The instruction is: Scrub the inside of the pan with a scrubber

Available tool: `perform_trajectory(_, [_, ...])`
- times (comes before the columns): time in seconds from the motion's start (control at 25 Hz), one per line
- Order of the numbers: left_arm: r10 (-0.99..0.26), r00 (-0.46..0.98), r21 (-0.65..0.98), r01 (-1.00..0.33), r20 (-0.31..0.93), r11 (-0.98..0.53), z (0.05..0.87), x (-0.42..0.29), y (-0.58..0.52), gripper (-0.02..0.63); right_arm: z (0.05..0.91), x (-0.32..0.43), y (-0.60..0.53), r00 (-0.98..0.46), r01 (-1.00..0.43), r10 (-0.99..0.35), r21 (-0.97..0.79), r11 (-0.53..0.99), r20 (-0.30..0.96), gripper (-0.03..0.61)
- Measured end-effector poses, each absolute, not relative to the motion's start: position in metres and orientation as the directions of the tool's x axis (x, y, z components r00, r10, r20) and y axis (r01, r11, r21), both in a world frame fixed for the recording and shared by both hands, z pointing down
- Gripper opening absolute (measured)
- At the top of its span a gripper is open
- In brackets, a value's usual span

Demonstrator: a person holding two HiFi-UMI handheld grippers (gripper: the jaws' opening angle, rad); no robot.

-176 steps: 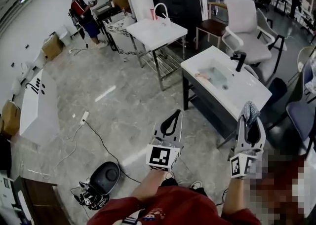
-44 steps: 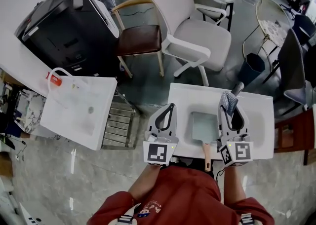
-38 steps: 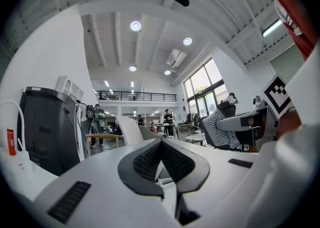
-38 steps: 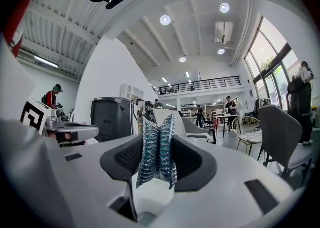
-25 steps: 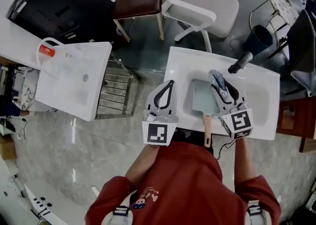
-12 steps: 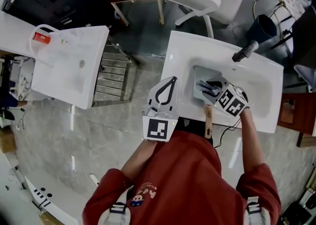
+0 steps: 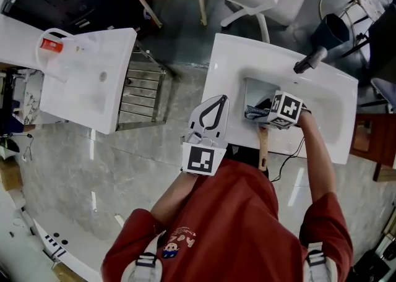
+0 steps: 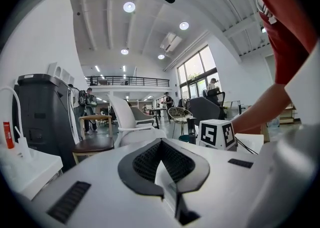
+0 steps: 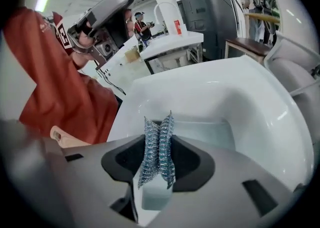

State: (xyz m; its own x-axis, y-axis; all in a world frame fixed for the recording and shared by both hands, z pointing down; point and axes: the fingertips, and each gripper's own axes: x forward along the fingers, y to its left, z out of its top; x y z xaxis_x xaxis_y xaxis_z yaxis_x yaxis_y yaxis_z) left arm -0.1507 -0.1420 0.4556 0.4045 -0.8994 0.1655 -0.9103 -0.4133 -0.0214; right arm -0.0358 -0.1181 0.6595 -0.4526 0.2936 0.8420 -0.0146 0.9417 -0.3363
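Your right gripper (image 7: pixel 260 112), clamped on the blue-silver mesh scrubber (image 9: pixel 156 148), has just swung down into the square grey pan (image 7: pixel 255 91) in the white sink (image 7: pixel 235 58), centre right, so scrubbing can start; your left gripper (image 7: pixel 218 101) idles closed, empty

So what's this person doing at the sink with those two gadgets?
A person stands at a white sink with a square pan lying in it. The right gripper is clamped on a metal scrubber, held down inside the pan. The left gripper is shut and empty, beside the sink.
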Motion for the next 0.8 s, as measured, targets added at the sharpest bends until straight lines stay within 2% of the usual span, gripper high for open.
perform_trajectory(0.32, [-0.893, 0.401, -0.032, -0.909, 0.203, -0.416, 0.466, -0.155, -0.142, 0.011, 0.673, -0.039, -0.115, -0.43, -0.005, 0.488, -0.542, 0.84, 0.76, 0.153])
perform_trajectory(0.8, [-0.887, 0.414, -0.013, -0.905, 0.205, -0.425, 0.468, -0.15, -0.151, 0.011, 0.673, -0.044, -0.116, -0.424, 0.015, 0.485, -0.53, 0.848, 0.764, 0.152])
